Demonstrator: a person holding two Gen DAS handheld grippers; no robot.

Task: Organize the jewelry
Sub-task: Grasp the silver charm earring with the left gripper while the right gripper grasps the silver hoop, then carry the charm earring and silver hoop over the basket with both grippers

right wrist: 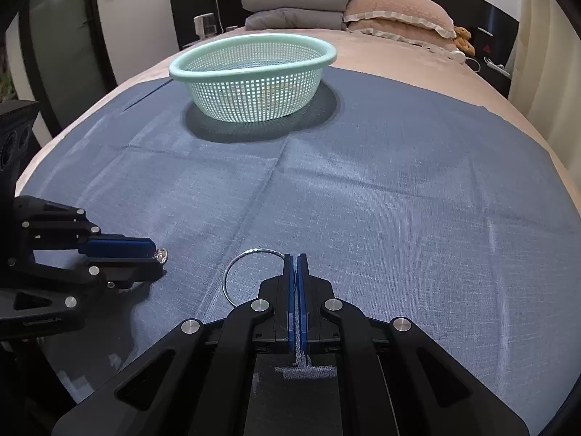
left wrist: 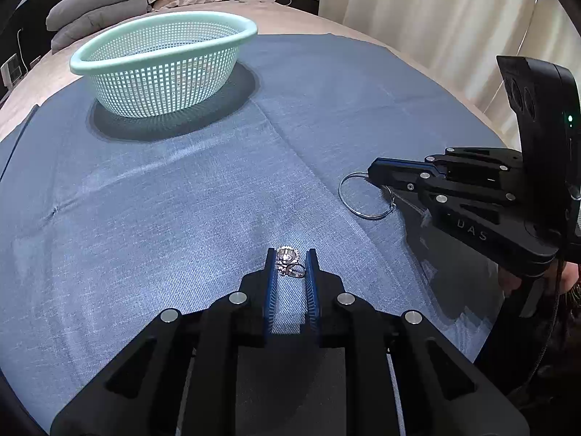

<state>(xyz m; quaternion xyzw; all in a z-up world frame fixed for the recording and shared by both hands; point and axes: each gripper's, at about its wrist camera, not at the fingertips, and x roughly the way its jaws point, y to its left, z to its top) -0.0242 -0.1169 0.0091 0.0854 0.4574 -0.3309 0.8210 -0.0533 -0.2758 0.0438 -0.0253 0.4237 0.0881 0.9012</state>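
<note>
A small silver ring (left wrist: 288, 263) with a sparkly top sits between the fingertips of my left gripper (left wrist: 290, 261) on the blue cloth (left wrist: 181, 200); the jaws stand close on either side, touching it. It also shows in the right wrist view (right wrist: 161, 254) at the left gripper's tip. A thin silver bangle (left wrist: 366, 196) lies on the cloth, and my right gripper (right wrist: 295, 258) is shut on its rim (right wrist: 250, 265). A mint green mesh basket (left wrist: 163, 61) stands at the far side, also in the right wrist view (right wrist: 254, 76).
The blue cloth (right wrist: 399, 181) lies over a beige bed. Grey folded blankets (right wrist: 294, 5) and a pink pillow (right wrist: 399, 14) lie at the head. Curtains (left wrist: 435, 18) hang on the right side.
</note>
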